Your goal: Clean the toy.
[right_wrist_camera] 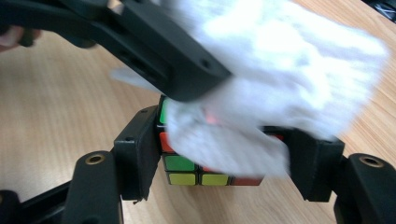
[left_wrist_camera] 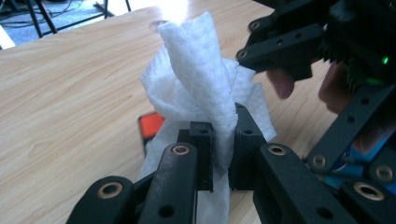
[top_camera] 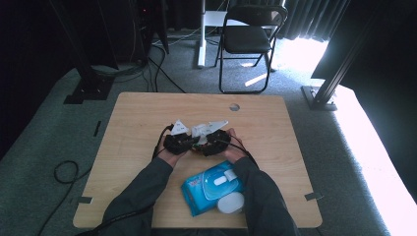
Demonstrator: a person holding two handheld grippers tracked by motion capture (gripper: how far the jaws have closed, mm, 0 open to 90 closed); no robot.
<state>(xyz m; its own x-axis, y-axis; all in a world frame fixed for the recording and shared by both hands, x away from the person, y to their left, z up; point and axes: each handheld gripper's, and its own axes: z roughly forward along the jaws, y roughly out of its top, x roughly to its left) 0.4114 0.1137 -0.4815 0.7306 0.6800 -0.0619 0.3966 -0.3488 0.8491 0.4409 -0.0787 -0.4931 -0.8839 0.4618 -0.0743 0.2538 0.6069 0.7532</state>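
Observation:
A white wipe (left_wrist_camera: 196, 70) stands twisted upward between the jaws of my left gripper (left_wrist_camera: 223, 135), which is shut on it. A colour puzzle cube (right_wrist_camera: 187, 170) with green, yellow and red squares sits clamped between the side jaws of my right gripper (right_wrist_camera: 224, 154). The wipe (right_wrist_camera: 289, 60) lies over the cube's top and front, with the left gripper's jaw pressed in from the upper left. A red corner of the cube (left_wrist_camera: 152, 125) peeks out behind the wipe. In the high view the left gripper (top_camera: 179, 142) and the right gripper (top_camera: 211, 142) meet tip to tip at mid-table.
A blue pack of wipes (top_camera: 211, 187) with its flap open lies between the person's forearms, a white round object (top_camera: 231, 202) beside it. The wooden table (top_camera: 147, 113) has a cable hole (top_camera: 234, 106) at the back. A black folding chair (top_camera: 248, 39) stands beyond.

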